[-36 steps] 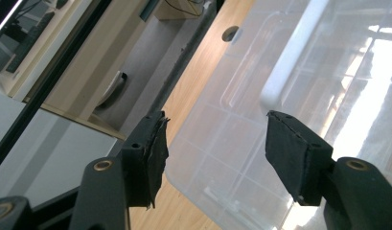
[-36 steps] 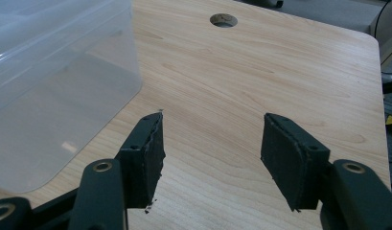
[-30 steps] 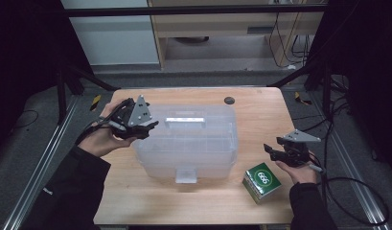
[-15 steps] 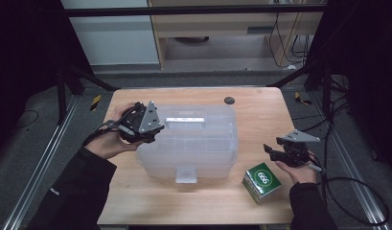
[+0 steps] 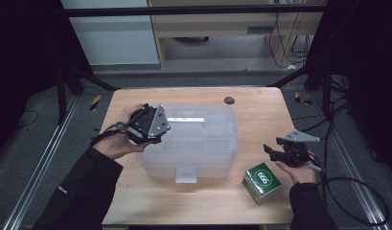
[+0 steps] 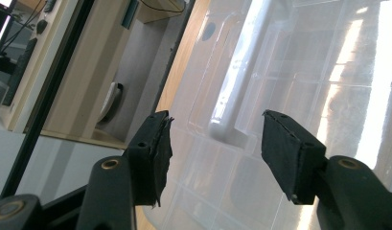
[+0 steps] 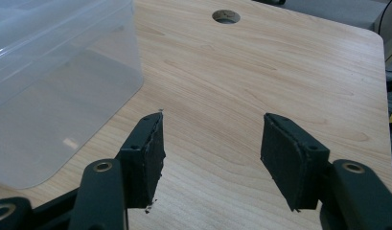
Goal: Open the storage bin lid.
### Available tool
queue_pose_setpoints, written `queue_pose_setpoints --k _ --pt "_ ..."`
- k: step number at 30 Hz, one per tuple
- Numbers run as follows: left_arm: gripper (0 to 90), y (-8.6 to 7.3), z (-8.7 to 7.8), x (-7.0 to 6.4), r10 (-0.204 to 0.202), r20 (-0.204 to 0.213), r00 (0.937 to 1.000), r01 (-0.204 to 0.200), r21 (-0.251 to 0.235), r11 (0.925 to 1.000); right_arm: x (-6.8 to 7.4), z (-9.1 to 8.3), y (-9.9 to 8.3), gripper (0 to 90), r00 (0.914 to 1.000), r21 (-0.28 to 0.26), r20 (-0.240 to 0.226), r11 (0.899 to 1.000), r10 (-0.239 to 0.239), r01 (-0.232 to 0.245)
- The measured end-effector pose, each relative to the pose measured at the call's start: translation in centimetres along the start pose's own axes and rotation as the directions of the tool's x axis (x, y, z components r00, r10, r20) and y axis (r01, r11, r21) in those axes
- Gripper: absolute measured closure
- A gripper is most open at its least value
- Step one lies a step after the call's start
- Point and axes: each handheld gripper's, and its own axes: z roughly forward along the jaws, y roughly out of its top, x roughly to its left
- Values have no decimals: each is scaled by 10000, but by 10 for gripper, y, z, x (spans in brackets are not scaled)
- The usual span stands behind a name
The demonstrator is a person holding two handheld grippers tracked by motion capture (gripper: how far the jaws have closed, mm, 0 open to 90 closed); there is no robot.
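Fingers of the left gripper (image 5: 157,128) stand spread apart with nothing between them, hovering over the left end of the lid of the clear plastic box (image 5: 193,143). In the left gripper view the pale handle bar (image 6: 234,81) on that lid runs away from the fingers (image 6: 153,153) toward about 12 o'clock, and its near end sits in the gap between them, just beyond the tips and not touched. On the counter (image 5: 253,103) the bar's long axis lies from 9 to 3 o'clock, so the fingers straddle it across its width.

The left hand is much the nearer to the handle. The right gripper (image 5: 280,153) waits well apart at the box's 3 o'clock, its fingers (image 7: 150,143) likewise released, over bare wood, with a green carton (image 5: 261,181) just beside it toward 7 o'clock.

To my eye the coming move is a short drop onto the bar's end. Open room lies above the lid, though the bar sits low in its recess, so clearance under it looks slight.
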Motion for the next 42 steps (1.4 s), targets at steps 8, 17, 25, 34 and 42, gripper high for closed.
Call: queue_pose_setpoints --k 8,17,25,34,42 --pt "454 6 12 -3 627 -50 9980 -625 271 9977 0 0 0 415 10000 40 -30 10000 -19 19" --pt "495 12 19 -2 973 -191 9951 -962 525 9940 0 -1 1 426 10000 40 -61 10000 6 -6" --pt "542 15 32 -7 1362 -219 9904 -1343 741 9882 1 -1 1 442 9999 72 -103 10000 -55 56" --pt "614 21 43 -12 1867 -248 9821 -1834 1007 9779 2 -1 2 464 9998 67 -196 10000 -57 58" --pt "682 24 44 -12 2162 -276 9760 -2110 1287 9690 5 -7 7 516 9993 -90 -352 9999 -124 121"
